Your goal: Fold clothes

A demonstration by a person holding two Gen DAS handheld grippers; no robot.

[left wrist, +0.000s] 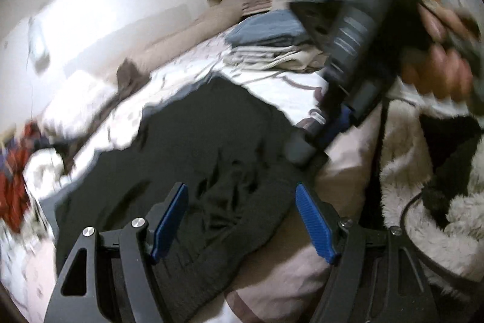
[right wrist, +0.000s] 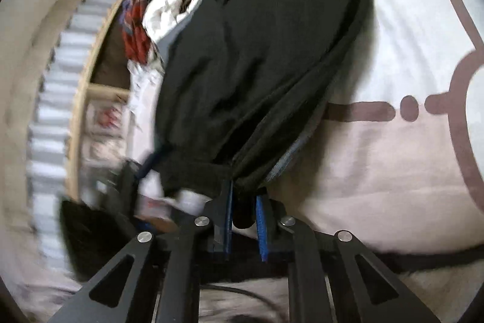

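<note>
Right gripper point(right wrist: 244, 221) pinching black garment point(right wrist: 260, 50) on patterned bedspread point(right wrist: 393, 165).

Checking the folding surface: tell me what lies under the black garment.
The black garment lies on a white and pink patterned bedspread. The right gripper pinches one bunched edge. Whatever is beneath its middle is covered.

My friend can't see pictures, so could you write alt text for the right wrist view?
The right gripper has its blue-padded fingers closed on a bunched edge of a black garment, which stretches away across a pale bedspread with brown line patterns. Red and white clothes are heaped behind.
</note>
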